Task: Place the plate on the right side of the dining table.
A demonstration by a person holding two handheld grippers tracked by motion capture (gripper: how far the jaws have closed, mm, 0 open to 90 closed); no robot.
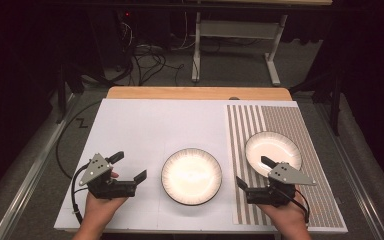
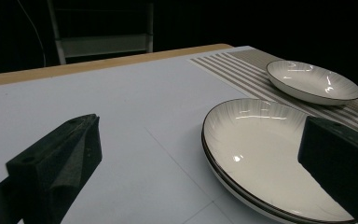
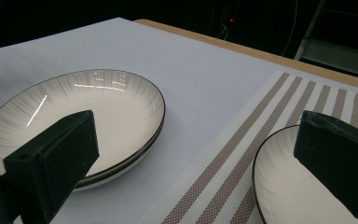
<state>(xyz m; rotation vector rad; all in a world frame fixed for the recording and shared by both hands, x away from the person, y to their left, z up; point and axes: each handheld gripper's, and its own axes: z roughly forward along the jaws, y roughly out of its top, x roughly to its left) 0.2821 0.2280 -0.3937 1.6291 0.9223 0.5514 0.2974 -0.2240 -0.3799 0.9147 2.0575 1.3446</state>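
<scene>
While nothing sits between its wide-spread jaws, the left gripper (image 1: 130,167) rests at the lower left of the high view, held low over the white tabletop (image 1: 145,125) by a hand (image 1: 98,207) coming up from the bottom edge, jaws aimed toward the frame's centre. There, a stack of two white, dark-rimmed shallow plates (image 1: 191,176) lies just beside the striped mat; the left gripper view shows the doubled rim (image 2: 223,175), probably waiting to be separated. Further right, a single matching white plate (image 1: 272,148) lies on the brown-and-white striped woven placemat (image 1: 300,130), likely set there as a place setting. At the lower right, the right gripper (image 1: 253,171) hovers at that plate's near edge, its jaws spread wide with nothing in them, one over the mat and one above the plate's rim, the hand (image 1: 288,220) level and pointing up-frame.
</scene>
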